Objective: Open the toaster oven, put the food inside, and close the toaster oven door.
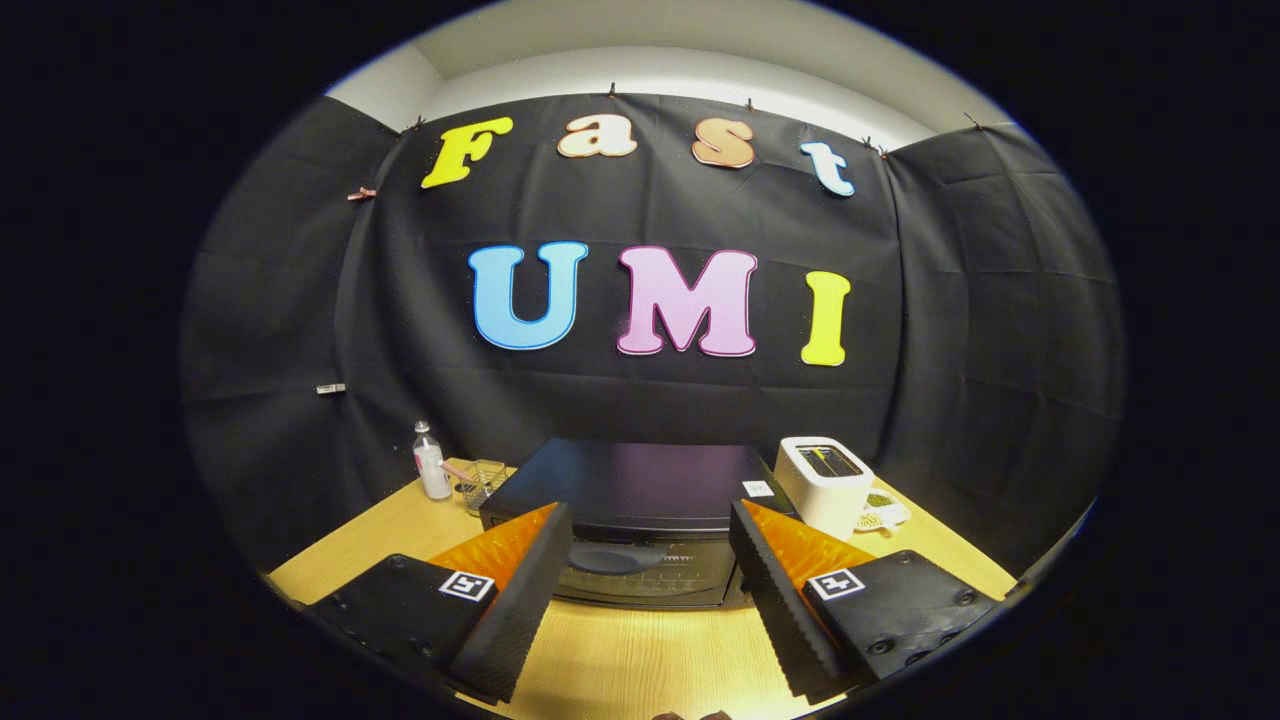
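Gripper (650, 540) spread wide, nothing between the fingers, touching nothing. Step in hand looks like the approach to open the door; nothing started yet.

Toaster oven (628, 500), dark box, sits straight ahead of the fingers on the wooden table (620, 660), door still closed. Its door handle (615, 557) shows as a dark curved bar across the upper front, seen in the gap between the two fingers, just beyond the tips.

Next move, as I judge it: go forward and down to the handle, narrow the fingers onto it, then pull out and down so the door swings open.

Right of the toaster oven, just beside it: white pop-up toaster (825, 480). Beyond that toaster, a small plate (885, 515) with something greenish, possibly the food, too small to tell. Left of the toaster oven: clear bottle (431, 462) and a small wire basket (485, 482) close to it.
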